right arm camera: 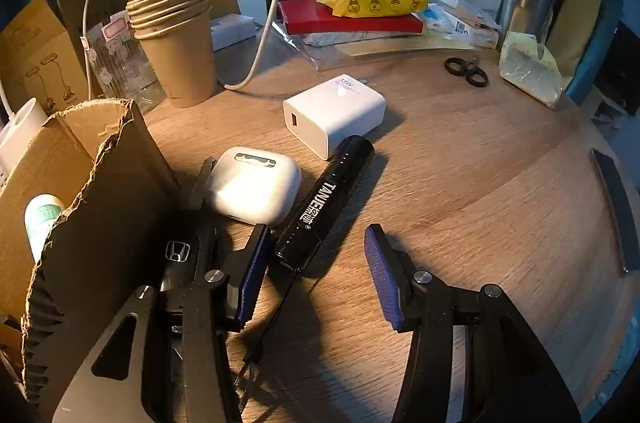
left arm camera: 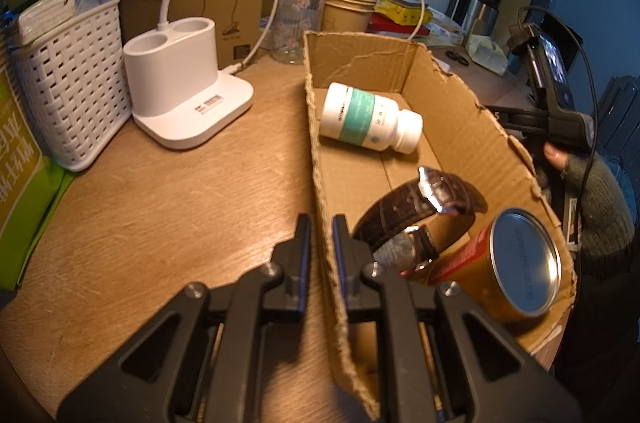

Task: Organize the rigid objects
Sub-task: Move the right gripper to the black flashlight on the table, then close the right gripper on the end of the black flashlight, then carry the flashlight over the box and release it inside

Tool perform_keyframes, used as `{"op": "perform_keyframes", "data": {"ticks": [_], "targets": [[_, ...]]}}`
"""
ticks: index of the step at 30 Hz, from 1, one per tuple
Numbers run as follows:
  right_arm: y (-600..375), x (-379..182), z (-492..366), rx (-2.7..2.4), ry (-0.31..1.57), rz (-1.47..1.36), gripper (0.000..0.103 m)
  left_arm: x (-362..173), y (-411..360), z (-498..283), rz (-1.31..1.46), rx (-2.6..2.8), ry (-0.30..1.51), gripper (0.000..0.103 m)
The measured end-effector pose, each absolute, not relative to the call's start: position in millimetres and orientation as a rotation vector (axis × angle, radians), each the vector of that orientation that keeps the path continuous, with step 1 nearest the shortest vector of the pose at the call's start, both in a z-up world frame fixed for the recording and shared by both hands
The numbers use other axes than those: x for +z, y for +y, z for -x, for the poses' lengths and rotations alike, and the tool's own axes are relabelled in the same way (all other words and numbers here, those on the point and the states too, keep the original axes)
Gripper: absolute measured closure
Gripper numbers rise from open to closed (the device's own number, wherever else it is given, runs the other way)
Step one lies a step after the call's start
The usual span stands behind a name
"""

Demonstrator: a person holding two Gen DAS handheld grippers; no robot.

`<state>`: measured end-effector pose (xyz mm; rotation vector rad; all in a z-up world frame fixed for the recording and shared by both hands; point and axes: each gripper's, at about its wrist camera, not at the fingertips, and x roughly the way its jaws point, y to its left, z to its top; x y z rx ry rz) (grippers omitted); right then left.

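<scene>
left gripper (left arm camera: 321, 223): jaws narrow, pinching torn corrugated wall of cardboard box (left arm camera: 460, 111)
right gripper (right arm camera: 316, 243): jaws apart, empty, bare wood tabletop (right arm camera: 480, 163) between; black cylindrical flashlight (right arm camera: 326, 203) beside left pad

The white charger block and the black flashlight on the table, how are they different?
The white charger block is boxy and squat; the black flashlight is a long, thin tube. The charger block shows a port on its front face; the flashlight has white lettering along its side. The flashlight lies nearer the right gripper. Both rest on the wooden table.
</scene>
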<state>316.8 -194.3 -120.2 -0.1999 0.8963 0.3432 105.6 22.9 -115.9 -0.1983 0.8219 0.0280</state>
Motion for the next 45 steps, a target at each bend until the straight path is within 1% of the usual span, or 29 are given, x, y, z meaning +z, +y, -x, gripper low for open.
{"op": "perform_keyframes", "data": {"ticks": [2, 3, 5, 10, 22, 37, 45], "targets": [[-195, -120, -318, 0.342, 0.896, 0.197, 0.055, -116, 23, -106, 0.198, 0.027, 0.822, 0.091], [-195, -120, -317, 0.343, 0.895, 0.192, 0.062, -116, 23, -106, 0.198, 0.027, 0.822, 0.091], [-199, -118, -317, 0.341, 0.893, 0.167, 0.074, -116, 23, -106, 0.198, 0.027, 0.822, 0.091], [-210, -115, -318, 0.361, 0.886, 0.101, 0.075, -116, 23, -106, 0.198, 0.027, 0.822, 0.091], [-226, -90, -291, 0.376, 0.773, 0.035, 0.079, -116, 23, -106, 0.199, 0.027, 0.822, 0.091], [-223, -50, -257, 0.374, 0.616, 0.091, 0.081, -116, 23, -106, 0.198, 0.027, 0.822, 0.090], [-210, -13, -222, 0.448, 0.524, 0.101, 0.081, -116, 23, -106, 0.198, 0.027, 0.822, 0.090]]}}
